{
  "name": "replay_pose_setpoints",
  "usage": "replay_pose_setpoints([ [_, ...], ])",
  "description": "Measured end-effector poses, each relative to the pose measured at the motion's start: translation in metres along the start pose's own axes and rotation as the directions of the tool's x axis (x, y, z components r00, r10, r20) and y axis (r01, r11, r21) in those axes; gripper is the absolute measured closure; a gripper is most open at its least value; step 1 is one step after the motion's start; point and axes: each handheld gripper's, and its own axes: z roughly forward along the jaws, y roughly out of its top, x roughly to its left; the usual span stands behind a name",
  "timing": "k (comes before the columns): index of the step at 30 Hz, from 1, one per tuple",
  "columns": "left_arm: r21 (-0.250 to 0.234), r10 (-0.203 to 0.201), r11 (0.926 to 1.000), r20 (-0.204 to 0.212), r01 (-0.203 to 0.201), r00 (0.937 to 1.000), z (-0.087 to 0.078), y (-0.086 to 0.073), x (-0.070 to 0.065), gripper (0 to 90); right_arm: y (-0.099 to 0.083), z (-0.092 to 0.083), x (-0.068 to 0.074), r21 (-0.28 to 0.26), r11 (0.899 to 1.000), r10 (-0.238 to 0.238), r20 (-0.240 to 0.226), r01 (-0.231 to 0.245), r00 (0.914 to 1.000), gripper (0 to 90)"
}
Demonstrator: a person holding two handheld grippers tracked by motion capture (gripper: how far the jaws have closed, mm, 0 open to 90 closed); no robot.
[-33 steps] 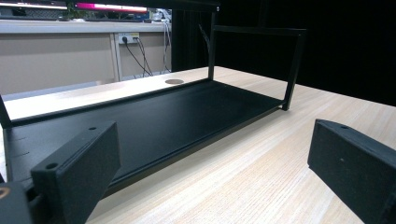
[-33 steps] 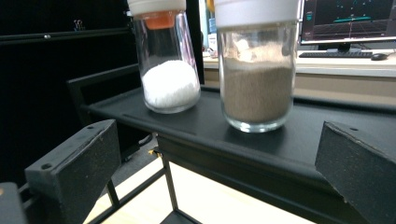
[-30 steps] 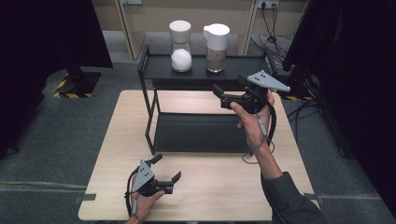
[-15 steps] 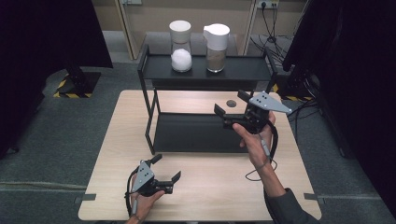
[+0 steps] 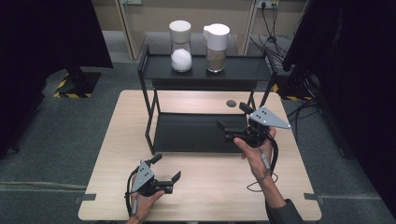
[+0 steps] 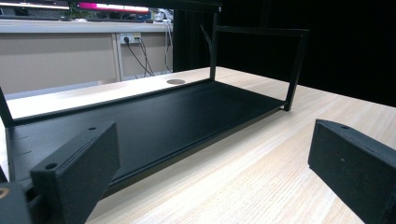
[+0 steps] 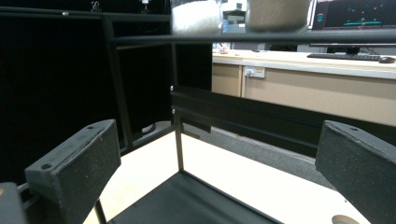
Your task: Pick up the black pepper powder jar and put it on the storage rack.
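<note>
High view: right gripper (image 5: 232, 125) with jaws apart and empty, held over the right end of the black rack's lower shelf (image 5: 196, 133), pointing left. Left gripper (image 5: 164, 175) low over the near tabletop (image 5: 210, 186), jaws also apart, nothing between them. Farther out, on the rack's top shelf (image 5: 243, 69): two clear jars with white lids, the left jar (image 5: 180, 45) holding white powder, the right jar (image 5: 216, 43) brown grains. Nearest the right gripper, the right jar. Likely rigid, smooth and slippery, moderately heavy with its fill, top-heavy if taken by the lid. Best gripped around the clear body below the lid, kept upright, squeezed gently.
</note>
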Motion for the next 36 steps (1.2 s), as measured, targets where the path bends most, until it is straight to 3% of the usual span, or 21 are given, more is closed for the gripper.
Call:
replay_pose_setpoints([
  [36, 0.0, 0.001, 1.0, -0.005, -0.001, 1.0, 0.0, 0.0, -0.001, 1.8, -0.093, -0.023, 0.022, 0.075, 0.997, 0.017, -0.055, -0.013, 0.9983, 0.4],
])
